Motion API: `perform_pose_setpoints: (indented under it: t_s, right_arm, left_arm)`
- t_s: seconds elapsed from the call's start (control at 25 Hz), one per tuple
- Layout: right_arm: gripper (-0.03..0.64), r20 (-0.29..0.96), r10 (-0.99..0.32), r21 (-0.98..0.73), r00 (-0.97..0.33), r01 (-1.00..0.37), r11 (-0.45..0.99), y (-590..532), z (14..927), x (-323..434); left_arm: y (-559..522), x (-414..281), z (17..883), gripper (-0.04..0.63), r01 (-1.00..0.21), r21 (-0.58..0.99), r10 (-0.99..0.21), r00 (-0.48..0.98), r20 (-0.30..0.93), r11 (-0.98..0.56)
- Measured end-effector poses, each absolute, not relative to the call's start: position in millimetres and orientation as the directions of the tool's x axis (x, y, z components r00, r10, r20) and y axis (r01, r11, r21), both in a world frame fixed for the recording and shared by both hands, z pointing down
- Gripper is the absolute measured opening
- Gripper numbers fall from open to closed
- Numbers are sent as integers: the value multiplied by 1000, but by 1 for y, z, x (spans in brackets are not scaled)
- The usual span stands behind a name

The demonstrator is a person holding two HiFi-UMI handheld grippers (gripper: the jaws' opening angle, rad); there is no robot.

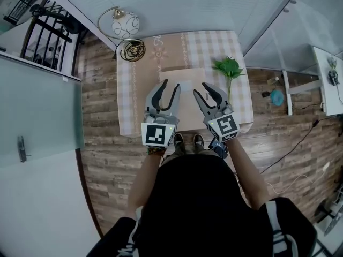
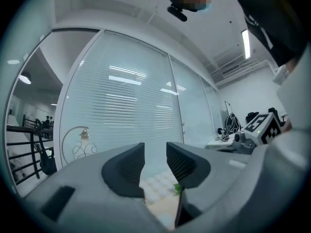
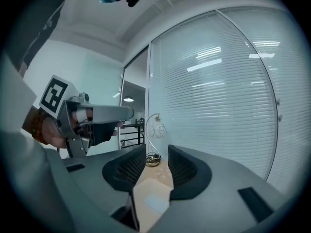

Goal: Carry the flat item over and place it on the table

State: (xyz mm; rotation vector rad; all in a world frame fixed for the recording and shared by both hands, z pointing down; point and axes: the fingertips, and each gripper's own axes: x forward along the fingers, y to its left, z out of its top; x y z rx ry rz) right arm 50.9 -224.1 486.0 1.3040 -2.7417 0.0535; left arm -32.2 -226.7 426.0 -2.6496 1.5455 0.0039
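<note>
The flat item (image 1: 186, 107) is a tan board with a white label, lying on the table (image 1: 134, 90) with its checked cloth. Both grippers are held up above its near part, side by side. My left gripper (image 1: 171, 84) is open with nothing between its jaws; in the left gripper view (image 2: 155, 154) the cloth and a strip of the board (image 2: 163, 207) show through the gap. My right gripper (image 1: 201, 89) is open and empty too; in the right gripper view (image 3: 157, 157) the board (image 3: 150, 198) lies below it.
A green plant sprig (image 1: 229, 67) lies at the table's right side. A curled metal lamp (image 1: 124, 25) and a coiled cable (image 1: 132, 50) sit at the far left corner. Glass walls with blinds stand behind the table, and a black railing (image 1: 48, 36) at the left.
</note>
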Motion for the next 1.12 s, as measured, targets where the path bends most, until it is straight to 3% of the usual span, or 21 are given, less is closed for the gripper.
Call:
perform_pose_setpoints:
  t_s: [0.36, 1.12]
  right_arm:
    - [101, -29, -762, 89, -647, -761, 642, -220, 410, 39]
    - [26, -324, -784, 166, -530, -847, 505, -204, 282, 34]
  left_arm:
    - [-225, -35, 386, 129, -892, -79, -885, 451, -112, -445]
    - [-203, -35, 278, 44, -920, -95, -859, 390, -333, -381]
